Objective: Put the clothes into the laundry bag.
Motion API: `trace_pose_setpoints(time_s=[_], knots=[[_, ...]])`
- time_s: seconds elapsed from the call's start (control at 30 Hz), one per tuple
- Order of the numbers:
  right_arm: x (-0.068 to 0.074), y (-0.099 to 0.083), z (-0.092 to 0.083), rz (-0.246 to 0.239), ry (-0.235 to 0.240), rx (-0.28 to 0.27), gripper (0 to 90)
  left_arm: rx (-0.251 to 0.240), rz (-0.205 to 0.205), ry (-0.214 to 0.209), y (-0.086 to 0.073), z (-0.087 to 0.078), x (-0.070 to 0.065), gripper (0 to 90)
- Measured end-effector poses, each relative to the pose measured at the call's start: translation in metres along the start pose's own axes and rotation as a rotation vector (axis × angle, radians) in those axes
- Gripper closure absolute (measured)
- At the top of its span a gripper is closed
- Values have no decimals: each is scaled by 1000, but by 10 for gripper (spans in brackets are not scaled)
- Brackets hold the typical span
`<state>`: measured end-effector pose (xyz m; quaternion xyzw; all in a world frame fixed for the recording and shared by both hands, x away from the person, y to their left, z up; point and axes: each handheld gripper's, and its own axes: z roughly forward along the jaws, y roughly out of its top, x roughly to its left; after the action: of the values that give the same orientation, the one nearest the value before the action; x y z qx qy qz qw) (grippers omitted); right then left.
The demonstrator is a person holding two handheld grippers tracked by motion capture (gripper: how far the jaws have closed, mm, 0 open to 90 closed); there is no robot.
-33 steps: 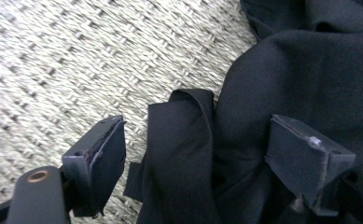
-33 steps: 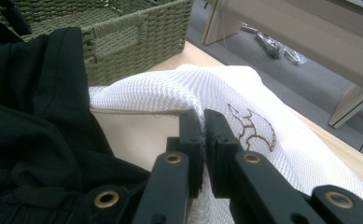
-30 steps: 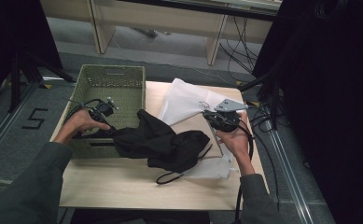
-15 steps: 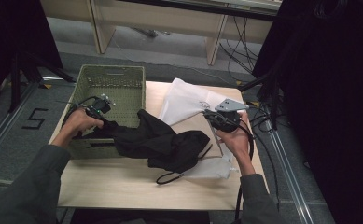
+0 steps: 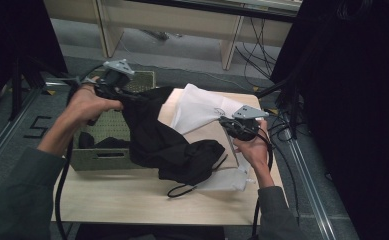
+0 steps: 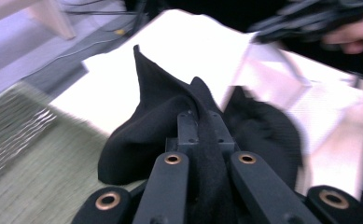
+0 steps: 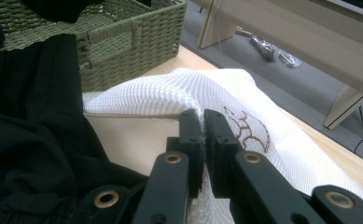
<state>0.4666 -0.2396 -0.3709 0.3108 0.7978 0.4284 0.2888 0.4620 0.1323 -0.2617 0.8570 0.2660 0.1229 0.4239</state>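
R claw (image 5: 231, 123) nipping white mesh (image 5: 198, 107) on worktop (image 5: 132, 197), unmoved. L claw (image 5: 127, 95), jaws just closed on black cloth (image 5: 162, 145), now raised over basket (image 5: 94, 157); cloth half-lifted, likely basket-bound.

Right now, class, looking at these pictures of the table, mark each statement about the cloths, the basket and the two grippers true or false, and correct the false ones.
1. The left gripper is shut on the black cloth garment. True.
2. The right gripper holds the black garment too. False: it is shut on the white mesh fabric bag.
3. The green woven basket sits at the table's left end. True.
4. The black garment lies wholly inside the basket. False: it hangs from the raised left gripper and drapes onto the light wooden table.
5. The white bag bears a small dark printed mark. True.
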Motion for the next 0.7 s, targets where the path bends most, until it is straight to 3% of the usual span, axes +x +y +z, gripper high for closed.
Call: trace_pose_setpoints(time_s=[0.17,0.2,0.27,0.37,0.4,0.43,0.47,0.5,0.6,0.67,0.7], knots=[[-2,1,-3,6,2,-1,871,5,74,-120,15,33,-45,873],[-4,1,-4,7,-2,-1,872,19,89,-173,15,51,-61,872],[-4,1,-5,14,3,-4,873,19,86,-191,14,60,-68,873],[-5,1,-5,10,-1,-4,880,53,107,-248,11,93,-87,872],[-4,0,-2,0,-4,-14,886,78,94,-277,7,118,-95,872],[-3,0,-3,9,4,2,888,78,94,-277,7,118,-95,871],[-2,0,-3,15,19,16,889,82,83,-280,5,131,-98,871],[-3,0,-3,-12,-7,1,889,113,84,-281,1,148,-101,870],[-4,-1,-3,-13,-9,1,890,159,57,-282,-9,181,-101,870],[-4,-1,-3,-7,1,3,891,178,44,-241,-13,200,-99,869],[-4,-1,-4,-7,2,3,891,178,18,-245,-15,211,-97,869]])
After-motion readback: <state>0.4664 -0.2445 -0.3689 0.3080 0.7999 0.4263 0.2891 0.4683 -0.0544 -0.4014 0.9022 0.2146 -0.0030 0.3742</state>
